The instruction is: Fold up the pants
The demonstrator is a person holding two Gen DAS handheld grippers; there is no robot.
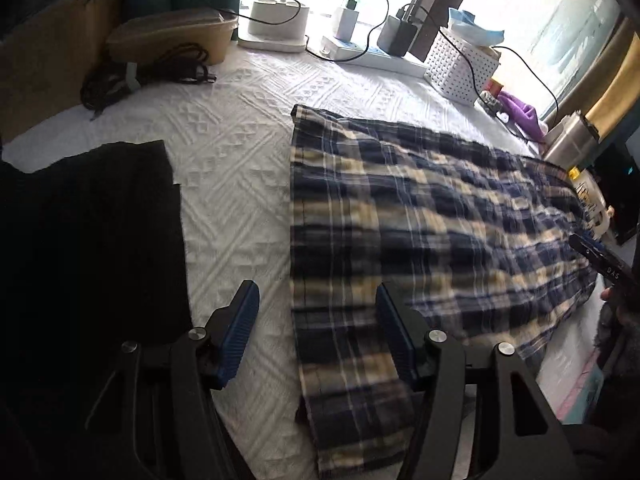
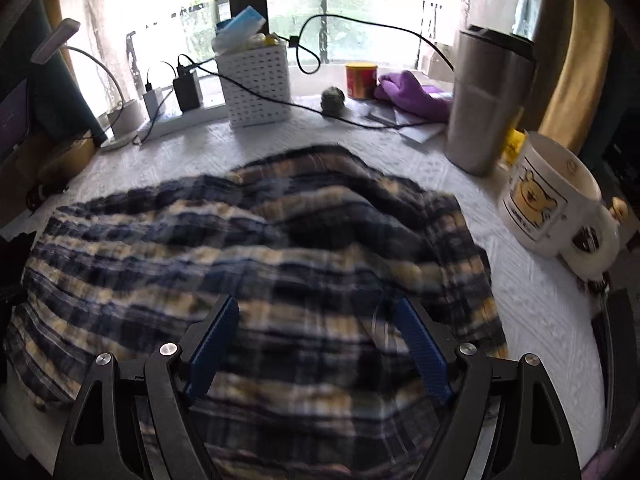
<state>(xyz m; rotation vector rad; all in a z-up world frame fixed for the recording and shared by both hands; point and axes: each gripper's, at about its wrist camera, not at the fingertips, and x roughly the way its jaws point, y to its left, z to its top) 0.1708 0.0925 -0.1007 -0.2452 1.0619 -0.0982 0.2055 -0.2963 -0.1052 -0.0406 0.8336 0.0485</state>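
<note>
Navy and cream plaid pants (image 1: 420, 220) lie spread on a white textured cloth (image 1: 236, 184). In the left wrist view my left gripper (image 1: 316, 304) is open above the pants' left edge, its right pad over the fabric and its left pad over the bare cloth. In the right wrist view the pants (image 2: 256, 256) fill the middle, rumpled. My right gripper (image 2: 316, 320) is open just above them, holding nothing. The right gripper's tip also shows at the far right of the left wrist view (image 1: 600, 260).
A black garment (image 1: 92, 248) lies left of the pants. Along the window sit a power strip with chargers (image 1: 360, 44), a white basket (image 2: 258, 84), a steel tumbler (image 2: 486, 100), a bear mug (image 2: 548, 196), a red can (image 2: 361, 80) and a purple cloth (image 2: 412, 94).
</note>
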